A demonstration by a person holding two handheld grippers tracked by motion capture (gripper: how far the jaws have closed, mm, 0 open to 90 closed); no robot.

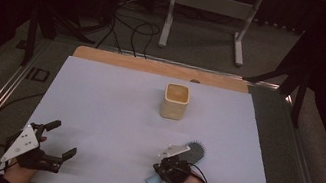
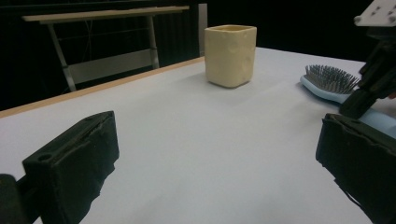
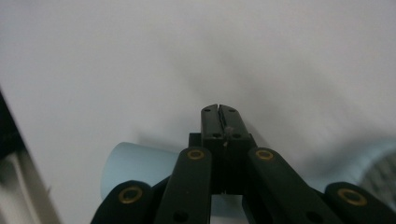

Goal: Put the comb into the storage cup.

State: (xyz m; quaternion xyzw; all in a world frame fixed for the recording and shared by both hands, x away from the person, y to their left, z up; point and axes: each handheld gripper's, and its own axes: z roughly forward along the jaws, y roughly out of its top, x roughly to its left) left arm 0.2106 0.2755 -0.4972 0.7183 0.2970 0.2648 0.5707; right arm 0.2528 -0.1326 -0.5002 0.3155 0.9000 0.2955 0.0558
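A pale blue hairbrush lies near the front of the white table, a cream cup well behind it. The right gripper (jaws pressed together, nothing between them) hovers over the brush handle, while the left gripper rests spread wide, empty

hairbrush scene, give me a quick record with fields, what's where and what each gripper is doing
surface: white sheet over the table
hairbrush: light blue hairbrush flat near the front edge, bristles up, handle end toward the person
cup: cream square cup upright, farther back near the middle, apart from the brush
right gripper: right gripper jaws shut, over the brush handle; whether it touches the handle cannot be told
left gripper: left gripper jaws wide open, nothing between them, at the front left of the sheet
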